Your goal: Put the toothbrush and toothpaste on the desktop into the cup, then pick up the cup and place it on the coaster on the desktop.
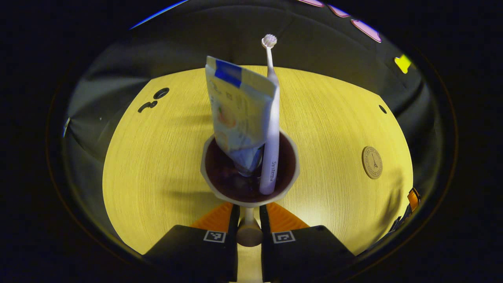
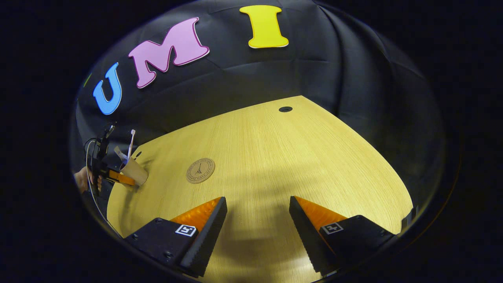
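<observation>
pinched between my left gripper (image 1: 249,220) fingers is the cup (image 1: 250,173) handle, toothbrush (image 1: 271,129) and toothpaste (image 1: 239,114) inside. coaster (image 1: 372,162) lies rightward; i'd carry level. right gripper (image 2: 257,220) gapes, holding nothing.

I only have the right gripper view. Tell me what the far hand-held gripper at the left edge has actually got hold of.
Observer: The left hand-held gripper is shut on the cup's handle, both fingers pressing it.
Operator: Confirm what is inside the cup.
Observer: The toothpaste and the toothbrush both stand in the cup, brush head up.
Operator: Say where the coaster sits from that camera.
Observer: The coaster lies flat on the desktop, right of the cup and apart from it.
Operator: Report my own hand-held gripper.
Observer: The right hand-held gripper is open, nothing between its fingers.
</observation>
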Demonstrator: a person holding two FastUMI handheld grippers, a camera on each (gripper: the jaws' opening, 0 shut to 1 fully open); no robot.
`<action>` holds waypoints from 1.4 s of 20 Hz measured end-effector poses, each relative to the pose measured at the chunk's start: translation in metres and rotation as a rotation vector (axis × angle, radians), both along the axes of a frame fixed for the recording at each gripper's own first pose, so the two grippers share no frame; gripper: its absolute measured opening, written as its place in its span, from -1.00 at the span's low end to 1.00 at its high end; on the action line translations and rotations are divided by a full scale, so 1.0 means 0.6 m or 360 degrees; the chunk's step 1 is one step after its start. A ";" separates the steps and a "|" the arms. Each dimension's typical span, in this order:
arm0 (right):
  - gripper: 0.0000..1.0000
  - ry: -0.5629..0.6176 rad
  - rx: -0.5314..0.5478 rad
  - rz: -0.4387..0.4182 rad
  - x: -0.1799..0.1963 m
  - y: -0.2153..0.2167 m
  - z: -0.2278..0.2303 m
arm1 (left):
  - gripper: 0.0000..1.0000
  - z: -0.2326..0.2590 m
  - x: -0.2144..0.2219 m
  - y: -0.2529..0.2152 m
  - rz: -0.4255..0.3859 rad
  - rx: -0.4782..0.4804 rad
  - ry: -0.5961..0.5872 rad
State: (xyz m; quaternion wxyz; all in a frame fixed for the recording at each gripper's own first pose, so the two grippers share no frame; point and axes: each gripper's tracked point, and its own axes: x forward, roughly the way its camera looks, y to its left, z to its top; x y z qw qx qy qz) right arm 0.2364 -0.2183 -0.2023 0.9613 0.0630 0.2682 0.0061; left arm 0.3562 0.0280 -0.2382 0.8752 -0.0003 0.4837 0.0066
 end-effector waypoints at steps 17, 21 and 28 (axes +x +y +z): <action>0.96 0.0048 0.0087 -0.0088 -0.043 -0.039 -0.005 | -0.34 -0.001 0.006 0.018 -0.0571 -0.0101 -0.0026; 0.96 0.0065 0.0106 -0.0119 -0.047 -0.051 -0.009 | -0.34 0.002 0.006 0.028 -0.0692 -0.0074 -0.0003; 0.96 0.0123 0.0141 -0.0154 -0.049 -0.066 -0.027 | -0.43 0.015 0.013 0.058 -0.0799 0.0029 0.0020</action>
